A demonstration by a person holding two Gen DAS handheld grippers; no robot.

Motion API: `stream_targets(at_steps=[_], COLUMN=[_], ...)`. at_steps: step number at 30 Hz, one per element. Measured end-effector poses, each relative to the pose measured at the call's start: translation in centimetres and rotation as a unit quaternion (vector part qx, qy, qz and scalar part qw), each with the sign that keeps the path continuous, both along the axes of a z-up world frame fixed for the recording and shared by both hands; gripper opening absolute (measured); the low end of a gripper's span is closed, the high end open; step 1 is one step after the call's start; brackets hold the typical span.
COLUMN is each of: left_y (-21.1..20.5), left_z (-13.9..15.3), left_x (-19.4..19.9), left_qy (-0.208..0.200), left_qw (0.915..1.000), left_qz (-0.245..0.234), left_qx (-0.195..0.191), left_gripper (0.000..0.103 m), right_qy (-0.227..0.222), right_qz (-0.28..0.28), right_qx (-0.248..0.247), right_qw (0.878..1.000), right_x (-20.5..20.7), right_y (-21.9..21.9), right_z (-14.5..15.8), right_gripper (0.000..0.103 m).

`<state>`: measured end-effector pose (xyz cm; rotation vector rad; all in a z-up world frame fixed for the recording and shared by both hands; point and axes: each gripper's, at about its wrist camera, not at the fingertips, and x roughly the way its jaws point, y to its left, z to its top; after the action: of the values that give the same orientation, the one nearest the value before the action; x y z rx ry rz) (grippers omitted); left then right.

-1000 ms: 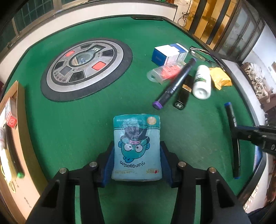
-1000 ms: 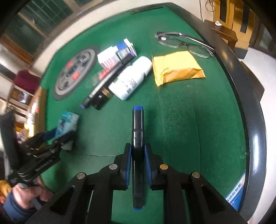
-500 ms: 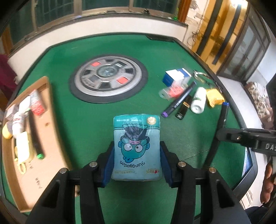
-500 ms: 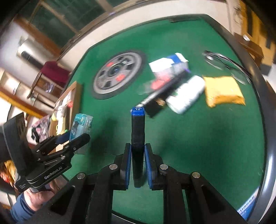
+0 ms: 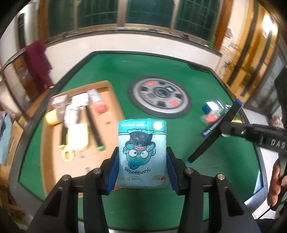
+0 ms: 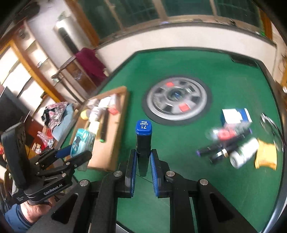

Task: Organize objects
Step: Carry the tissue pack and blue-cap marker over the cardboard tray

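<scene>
Both tools lifted well clear of the green worktop (image 5: 111,71), more of the room showing above its far edge. Left tool (image 5: 141,161) swung toward the cardboard tray (image 5: 107,136), tissue pack (image 5: 141,152) now hanging beside the tray's near right corner, tray formerly at the view's left edge. Right tool (image 6: 143,161) carried leftward too; blue-capped marker (image 6: 143,136) off the felt, tipped up, cap label now readable. Loose pile (image 6: 231,143) shifted far to the right.

A dark red cloth (image 6: 90,62) hangs over a wooden chair (image 6: 71,71) at ten o'clock, beyond the green felt table (image 6: 224,188). Green-paned windows (image 5: 152,16) span twelve o'clock.
</scene>
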<state>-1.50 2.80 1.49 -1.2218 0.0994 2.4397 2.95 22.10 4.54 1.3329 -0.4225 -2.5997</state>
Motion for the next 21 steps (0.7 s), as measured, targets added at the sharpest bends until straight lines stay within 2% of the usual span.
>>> stream_targets(at_steps=[10, 21], left_y=[-8.0, -13.0], left_z=[0.2, -1.2], left_x=[-0.5, -1.6], left_qy=[0.008, 0.015], left_qw=[0.9953, 0.9875], left_qz=[0.095, 0.157], left_qx=[0.018, 0.005], left_gripper=[0.047, 0.047], right_qy=[0.012, -0.020], right_qz=[0.084, 0.148], right_qx=[0.008, 0.042], right_qw=[0.996, 0.988], right_x=[-3.2, -6.2], right_y=[-6.7, -13.3], right_z=[2.4, 0.3], right_gripper=[0.017, 0.017])
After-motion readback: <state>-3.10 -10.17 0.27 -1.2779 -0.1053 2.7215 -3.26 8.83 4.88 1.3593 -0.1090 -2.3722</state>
